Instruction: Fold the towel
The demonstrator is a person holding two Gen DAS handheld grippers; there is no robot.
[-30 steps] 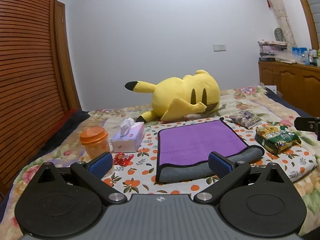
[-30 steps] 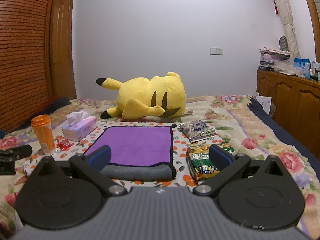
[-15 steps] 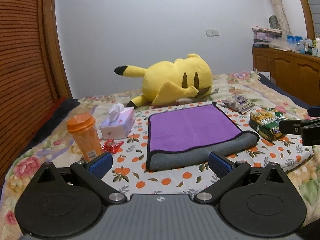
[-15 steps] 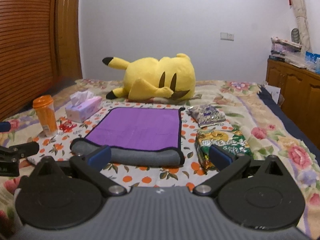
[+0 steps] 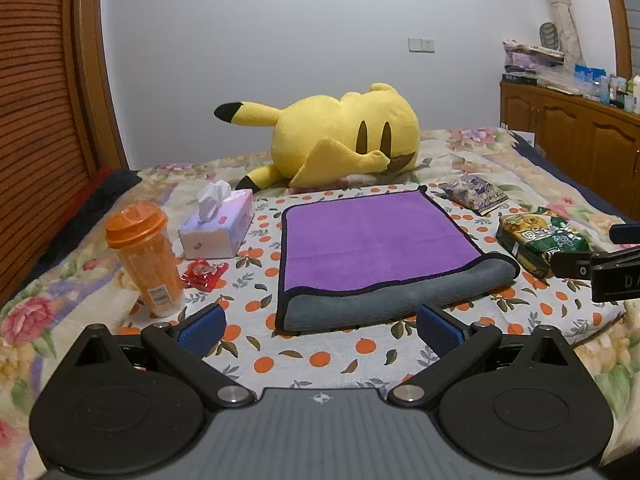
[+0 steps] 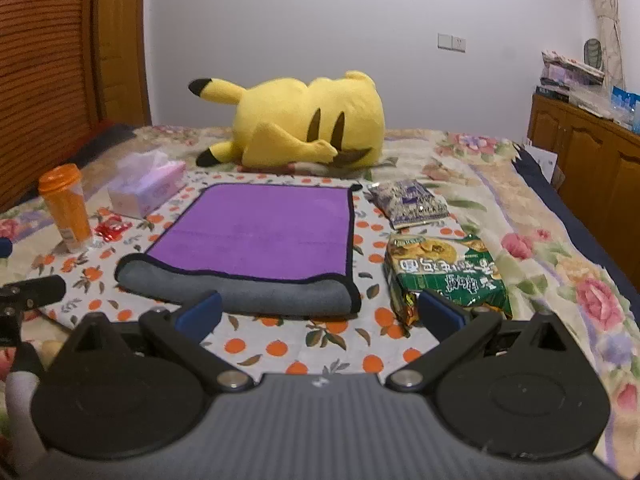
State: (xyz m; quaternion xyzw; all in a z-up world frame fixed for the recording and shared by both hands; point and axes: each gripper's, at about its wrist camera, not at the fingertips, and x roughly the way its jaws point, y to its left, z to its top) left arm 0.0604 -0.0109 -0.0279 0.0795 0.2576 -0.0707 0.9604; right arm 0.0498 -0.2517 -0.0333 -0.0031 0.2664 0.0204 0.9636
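Both cameras now look down more at the bed (image 5: 500, 320) than they did a moment ago, and the towel (image 5: 372, 244) fills more of each picture. It looks as if the two tools have come closer to it and a little higher. That likely means the person is getting ready to pick up the towel's near edge.

The towel lies flat on the bed, on the sheet with little oranges. Its top is purple. Its near edge is already turned over, so a thick gray roll (image 6: 256, 290) shows. So one small fold seems begun, and most of the folding is not yet done.

The left hand-held gripper (image 5: 320, 326) is spread wide and holds nothing. It hangs just in front of the towel's left near corner. The right hand-held gripper (image 6: 320, 312) is spread wide too, with nothing in it, near the right near corner.

Other things sit close by. An orange cup (image 5: 146, 256), a tissue box (image 5: 218, 228) and a red wrapper (image 5: 204, 272) are left of the towel. A green snack bag (image 6: 444, 272) lies just beside the right corner, and a purple packet (image 6: 408, 202) sits behind it. The green bag could get bumped. A big yellow plush toy (image 5: 344, 136) rests past the far edge, so a fold that way has little room.
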